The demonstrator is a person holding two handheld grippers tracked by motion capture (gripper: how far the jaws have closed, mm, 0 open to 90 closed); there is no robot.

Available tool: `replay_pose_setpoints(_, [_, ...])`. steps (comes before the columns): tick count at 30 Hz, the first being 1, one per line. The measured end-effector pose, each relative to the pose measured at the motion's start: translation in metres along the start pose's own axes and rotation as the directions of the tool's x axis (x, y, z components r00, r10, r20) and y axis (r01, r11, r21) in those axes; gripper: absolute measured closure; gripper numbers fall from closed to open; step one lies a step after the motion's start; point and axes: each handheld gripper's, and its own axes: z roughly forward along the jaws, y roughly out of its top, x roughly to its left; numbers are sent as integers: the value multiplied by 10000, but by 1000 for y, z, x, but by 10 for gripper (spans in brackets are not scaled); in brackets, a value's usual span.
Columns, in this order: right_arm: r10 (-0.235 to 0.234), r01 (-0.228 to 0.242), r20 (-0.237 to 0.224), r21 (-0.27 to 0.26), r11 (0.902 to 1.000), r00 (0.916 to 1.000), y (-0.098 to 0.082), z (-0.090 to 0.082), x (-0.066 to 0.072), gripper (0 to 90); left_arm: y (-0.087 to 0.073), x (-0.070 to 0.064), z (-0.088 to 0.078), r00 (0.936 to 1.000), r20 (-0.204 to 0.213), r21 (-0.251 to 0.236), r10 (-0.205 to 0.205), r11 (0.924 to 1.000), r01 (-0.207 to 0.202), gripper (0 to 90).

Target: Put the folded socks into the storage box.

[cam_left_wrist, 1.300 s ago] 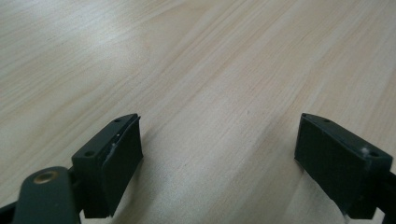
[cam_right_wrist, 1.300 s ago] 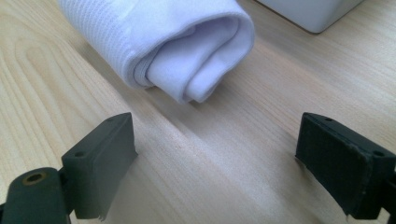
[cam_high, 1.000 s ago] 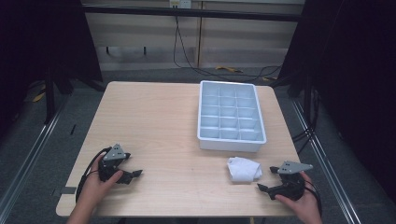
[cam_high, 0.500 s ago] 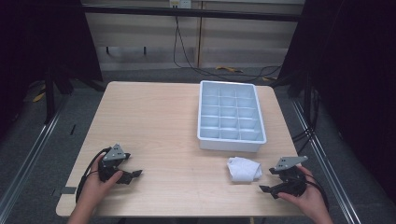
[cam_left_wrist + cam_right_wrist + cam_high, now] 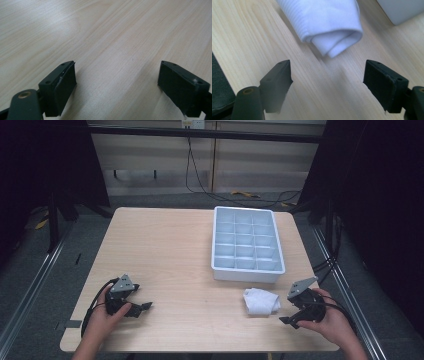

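Fingers point(image 5: 275, 82) of the right gripper point(image 5: 327, 87) parted wide, black pads bare, nothing between them but pale wood. Have just been closing a touch, yet far from pinching anything. Same on the left gripper point(image 5: 116, 85): jaws spread wide over bare tabletop, nothing held.

Rolled white ribbed cloth, sock-like point(image 5: 324, 22), lying just ahead of the right pads, folded end toward them, apart from both fingers. Seen from above, that roll point(image 5: 261, 301) sitting on the light wooden table point(image 5: 165, 250) just left of the right gripper point(image 5: 292, 316), and just in front of the near wall of the white plastic compartment tray point(image 5: 246, 272), close to that wall, contact not clear from here. Long axis of the roll apparently running slantwise across the table, roughly toward the right hand, so approaching end-on; probably calls for a short push forward to bring the pads astride the roll, or a turn of the wrist to span it across. Right hand point(image 5: 332, 325) by far the nearer; left gripper point(image 5: 142, 307) well apart, at the opposite front corner.

Against a second ago: right gripper lifted and tipped, its grey plate higher and nearer the cloth. Left hand point(image 5: 102, 317) unmoved. Cloth and tray in the same places.
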Motion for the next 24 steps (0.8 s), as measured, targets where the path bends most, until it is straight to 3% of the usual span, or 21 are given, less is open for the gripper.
replay_pose_setpoints(8, [-574, 568, 75, 639, 9963, 9983, 23, -9, -1, 225, 0, 0, 0, 10000, -2, 0, -4, 10000, 4, 147])
replay_pose_setpoints(16, [-973, 958, 125, 882, 9915, 9952, 43, -13, -1, 243, 0, 0, 0, 10000, -4, 0, 0, 10000, 0, 147])
replay_pose_setpoints(24, [-1796, 1800, -149, 1330, 9746, 9836, 64, -5, 10, 271, 0, 0, 0, 10000, -2, 16, 16, 10000, -16, 147])
